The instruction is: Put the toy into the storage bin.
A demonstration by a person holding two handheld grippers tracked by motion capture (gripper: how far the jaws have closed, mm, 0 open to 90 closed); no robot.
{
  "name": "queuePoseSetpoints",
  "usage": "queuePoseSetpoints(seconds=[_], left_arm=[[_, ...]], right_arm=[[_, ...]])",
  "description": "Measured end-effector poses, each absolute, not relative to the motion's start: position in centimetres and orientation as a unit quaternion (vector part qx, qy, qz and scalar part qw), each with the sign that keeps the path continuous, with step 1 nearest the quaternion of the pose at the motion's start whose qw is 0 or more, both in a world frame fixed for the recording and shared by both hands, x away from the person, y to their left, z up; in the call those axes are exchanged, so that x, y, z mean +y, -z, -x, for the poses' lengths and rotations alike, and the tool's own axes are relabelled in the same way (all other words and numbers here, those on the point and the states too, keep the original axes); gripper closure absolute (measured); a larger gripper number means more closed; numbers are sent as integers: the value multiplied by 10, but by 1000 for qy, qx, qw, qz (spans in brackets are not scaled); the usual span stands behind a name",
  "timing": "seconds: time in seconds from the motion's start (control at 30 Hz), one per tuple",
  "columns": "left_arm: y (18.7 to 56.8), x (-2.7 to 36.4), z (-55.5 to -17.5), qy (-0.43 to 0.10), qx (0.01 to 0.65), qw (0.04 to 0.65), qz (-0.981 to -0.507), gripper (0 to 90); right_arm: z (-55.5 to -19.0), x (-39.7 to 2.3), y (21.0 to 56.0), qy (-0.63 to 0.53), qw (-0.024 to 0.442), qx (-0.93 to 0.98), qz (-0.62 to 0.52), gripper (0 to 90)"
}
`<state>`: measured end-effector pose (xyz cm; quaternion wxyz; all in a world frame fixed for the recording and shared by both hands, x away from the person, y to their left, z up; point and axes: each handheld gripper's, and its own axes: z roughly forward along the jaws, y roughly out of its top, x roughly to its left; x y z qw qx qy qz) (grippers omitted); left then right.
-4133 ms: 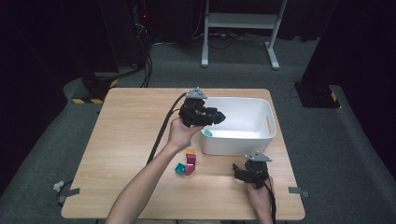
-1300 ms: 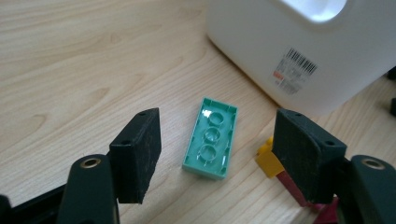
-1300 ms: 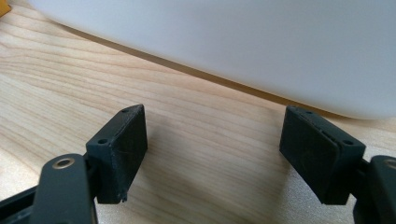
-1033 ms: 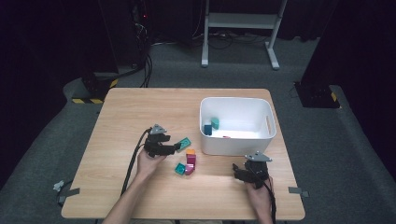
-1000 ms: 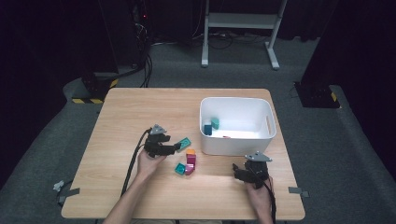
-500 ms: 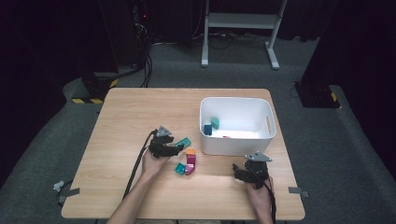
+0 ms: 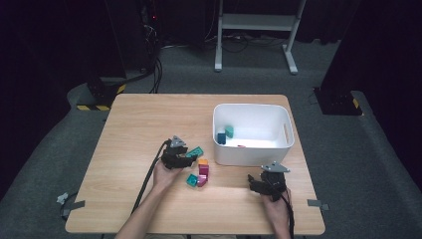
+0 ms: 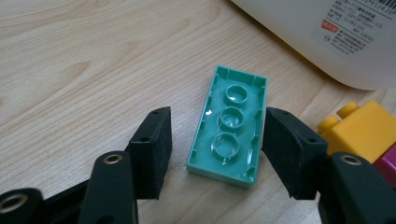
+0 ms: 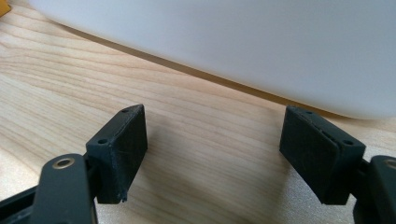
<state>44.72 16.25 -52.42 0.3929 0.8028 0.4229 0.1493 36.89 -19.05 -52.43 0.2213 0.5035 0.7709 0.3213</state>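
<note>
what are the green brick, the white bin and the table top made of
Green brick: seemingly moulded plastic, glossy; light glints on its hollow underside and round sockets. White bin: probably plastic, smooth satin wall with rounded corners and a printed label. Table top: wood or wood-look laminate, matte; visible grain lines.

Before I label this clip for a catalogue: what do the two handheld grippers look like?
Both the left gripper and the right gripper are black, each topped by a grey three-cornered plate and trailing a black cable. Each has two blocky matte black jaws with small holes. The forearms are bare, no sleeves.
</note>
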Motion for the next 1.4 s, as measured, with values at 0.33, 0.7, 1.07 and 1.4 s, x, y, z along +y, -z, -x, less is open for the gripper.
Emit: queuePoseSetpoints(seconds=[0.33, 0.7, 1.07, 1.4], left_arm=[[525, 161, -446, -175, 412, 380, -810, 528], [525, 164, -445, -180, 412, 383, -807, 578], [525, 163, -445, -183, 412, 381, -807, 583], [524, 165, -447, -170, 415, 382, -808, 587]], right_arm=[[-369, -191, 524, -321, 221, 771, -503, 230], [-369, -191, 524, -321, 221, 771, -504, 230], [-369, -191, 524, -321, 221, 771, -503, 230], [-369, -191, 524, -321, 221, 771, -504, 230]])
